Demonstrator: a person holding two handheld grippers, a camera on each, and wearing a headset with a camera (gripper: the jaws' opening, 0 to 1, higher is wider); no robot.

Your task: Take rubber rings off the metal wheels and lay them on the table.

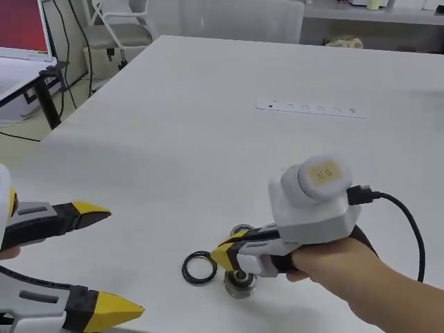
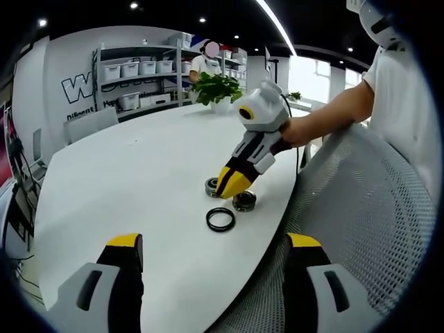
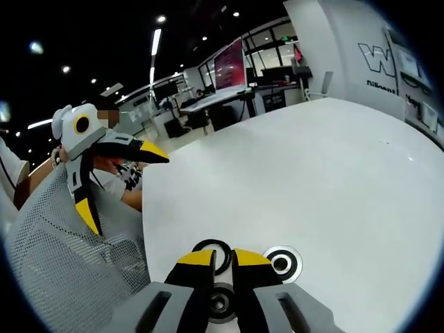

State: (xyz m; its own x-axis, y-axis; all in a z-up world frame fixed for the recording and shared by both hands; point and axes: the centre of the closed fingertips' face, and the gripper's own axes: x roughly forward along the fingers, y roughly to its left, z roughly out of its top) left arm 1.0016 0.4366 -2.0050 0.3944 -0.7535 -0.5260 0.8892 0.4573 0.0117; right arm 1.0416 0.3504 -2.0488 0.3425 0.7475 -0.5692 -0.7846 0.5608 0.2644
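- Rubber ring [image 1: 199, 268] is lying flat on the white tabletop [image 1: 208, 125], close to the near edge and just beside the wheels, not around either one.
- Left hand-held gripper [image 1: 123, 262] is hovering to the ring's left, its yellow-tipped jaws spread wide and gripping nothing.
- Right hand-held gripper [image 1: 220, 255] is hanging just beside the ring, jaws pinched together with nothing showing between them.
- One metal wheel [image 1: 239, 283] is sitting under those tips, and a second wheel [image 1: 241, 229] is standing just behind.
- Power strip [image 1: 310, 108] is lying far back.
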